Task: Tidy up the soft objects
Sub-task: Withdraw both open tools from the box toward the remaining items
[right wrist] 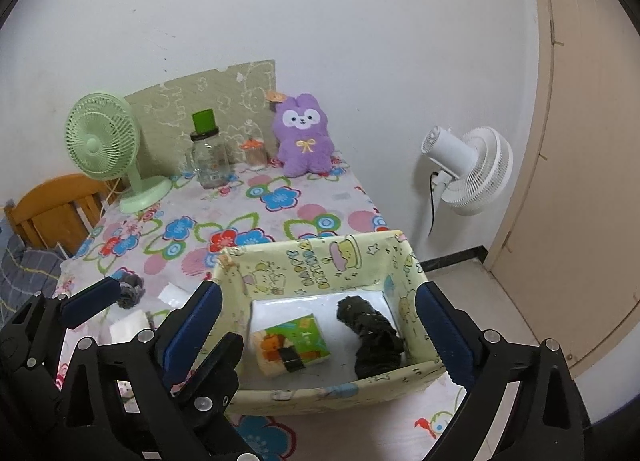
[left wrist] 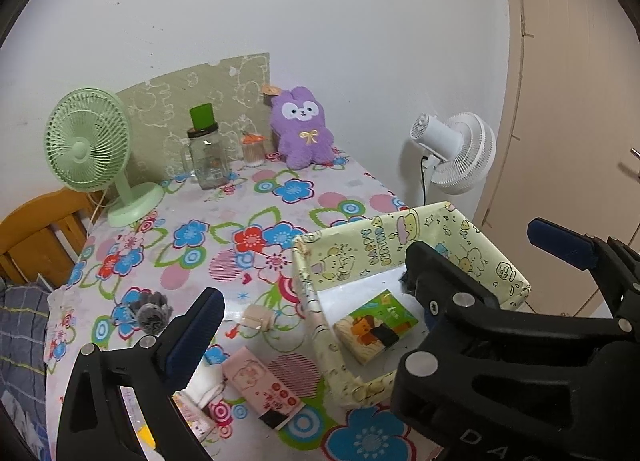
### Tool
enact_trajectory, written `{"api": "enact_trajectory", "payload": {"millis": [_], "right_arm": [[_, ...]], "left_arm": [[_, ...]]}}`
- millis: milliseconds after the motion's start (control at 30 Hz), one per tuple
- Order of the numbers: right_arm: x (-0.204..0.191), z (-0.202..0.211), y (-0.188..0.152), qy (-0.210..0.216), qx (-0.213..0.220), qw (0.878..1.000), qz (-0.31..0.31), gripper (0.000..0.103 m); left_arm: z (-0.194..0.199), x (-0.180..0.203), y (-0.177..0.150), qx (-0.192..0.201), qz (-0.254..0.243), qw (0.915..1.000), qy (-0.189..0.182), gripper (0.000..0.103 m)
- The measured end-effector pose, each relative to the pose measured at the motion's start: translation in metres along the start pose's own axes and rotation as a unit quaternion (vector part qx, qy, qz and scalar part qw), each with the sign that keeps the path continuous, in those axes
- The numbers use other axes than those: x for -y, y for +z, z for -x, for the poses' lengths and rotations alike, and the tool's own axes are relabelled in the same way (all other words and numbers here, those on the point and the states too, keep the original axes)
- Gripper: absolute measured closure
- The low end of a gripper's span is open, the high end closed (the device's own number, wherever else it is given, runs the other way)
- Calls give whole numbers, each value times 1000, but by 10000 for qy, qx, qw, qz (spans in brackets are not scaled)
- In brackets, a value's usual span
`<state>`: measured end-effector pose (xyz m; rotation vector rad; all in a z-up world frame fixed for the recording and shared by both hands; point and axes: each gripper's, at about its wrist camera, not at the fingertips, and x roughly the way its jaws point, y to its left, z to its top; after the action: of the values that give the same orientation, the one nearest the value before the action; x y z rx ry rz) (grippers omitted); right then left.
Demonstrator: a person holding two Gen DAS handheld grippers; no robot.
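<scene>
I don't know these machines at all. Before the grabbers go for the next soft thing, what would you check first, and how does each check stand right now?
1. Left gripper open and empty: ok.
2. Right gripper open and empty: ok, nothing sits between its fingers.
3. Box has free space: ok; only a tissue pack and a dark cloth bundle lie inside.
4. Soft things remaining outside: ok; a grey scrunchie and pink tissue pack lie on the tablecloth.
5. Purple plush reachable: cannot tell; it sits at the far edge against the wall.
6. Grippers clear of each other: not ok, they are crowded together at the box.
</scene>
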<state>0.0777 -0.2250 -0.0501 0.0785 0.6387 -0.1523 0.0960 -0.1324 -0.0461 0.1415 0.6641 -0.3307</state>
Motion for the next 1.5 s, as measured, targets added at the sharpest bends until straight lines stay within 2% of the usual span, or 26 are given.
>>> {"api": "enact_trajectory", "payload": {"millis": [667, 1500], "right_arm": [[-54, 26, -5, 147, 176, 9996, 170, 1], [-117, 11, -43, 582, 48, 9975, 387, 1]], "left_arm": [[34, -49, -20, 225, 191, 9994, 178, 2], [31, -103, -65, 3, 333, 9986, 402, 2]]}}
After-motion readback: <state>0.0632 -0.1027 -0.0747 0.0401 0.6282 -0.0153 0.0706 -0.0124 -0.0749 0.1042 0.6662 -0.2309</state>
